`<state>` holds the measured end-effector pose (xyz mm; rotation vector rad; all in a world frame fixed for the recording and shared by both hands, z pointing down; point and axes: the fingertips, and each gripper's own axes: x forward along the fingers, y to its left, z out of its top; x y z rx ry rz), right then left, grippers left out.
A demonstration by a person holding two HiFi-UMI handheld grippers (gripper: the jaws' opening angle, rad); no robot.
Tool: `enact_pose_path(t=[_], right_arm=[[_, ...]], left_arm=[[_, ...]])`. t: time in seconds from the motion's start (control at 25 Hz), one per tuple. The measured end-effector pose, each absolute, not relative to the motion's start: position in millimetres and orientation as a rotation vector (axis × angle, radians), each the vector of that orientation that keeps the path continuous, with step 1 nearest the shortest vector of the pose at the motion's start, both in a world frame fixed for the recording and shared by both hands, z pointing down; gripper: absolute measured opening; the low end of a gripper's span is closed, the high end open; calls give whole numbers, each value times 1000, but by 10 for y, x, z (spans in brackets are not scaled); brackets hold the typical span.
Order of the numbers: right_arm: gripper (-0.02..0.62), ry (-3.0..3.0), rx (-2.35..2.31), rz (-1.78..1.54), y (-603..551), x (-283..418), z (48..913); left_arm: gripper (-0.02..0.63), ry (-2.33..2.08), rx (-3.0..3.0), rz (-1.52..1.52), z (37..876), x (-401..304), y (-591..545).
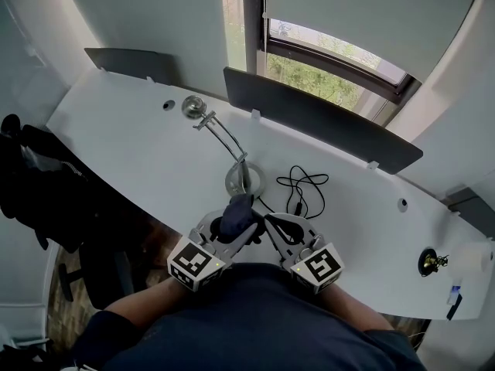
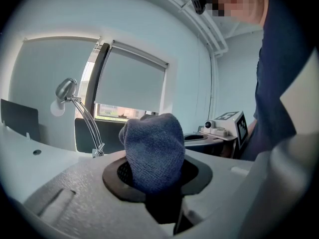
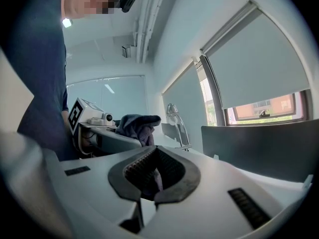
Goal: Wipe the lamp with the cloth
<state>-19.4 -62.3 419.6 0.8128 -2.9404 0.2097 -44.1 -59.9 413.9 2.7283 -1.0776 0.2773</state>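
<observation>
A silver desk lamp [image 1: 203,117] stands on the white desk [image 1: 131,145], its round base [image 1: 244,179] just beyond my grippers. A dark blue cloth [image 1: 236,216] bunches up out of my left gripper [image 1: 239,235], which is shut on it; in the left gripper view the cloth [image 2: 154,148] fills the jaws [image 2: 164,195], with the lamp [image 2: 66,89] behind at the left. My right gripper [image 1: 267,224] sits against the cloth's right edge. Its jaws [image 3: 149,195] are closed, and a strip of the same fabric shows pinched between them. The lamp [image 3: 174,114] stands farther off.
A black cable [image 1: 303,186] lies coiled right of the lamp base. Dark divider panels [image 1: 325,118] stand along the desk's far edge below the window. A dark chair with a bag [image 1: 35,178] is at the left. A small black fitting [image 1: 430,262] sits at the desk's right end.
</observation>
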Motion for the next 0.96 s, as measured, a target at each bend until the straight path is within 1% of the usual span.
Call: enact_pose_path(t=[0.96], right_arm=[[11,-2942,796,201,-631,-148,4178]], left_arm=[[132,-1093,2735,277,4099,-432,-608]])
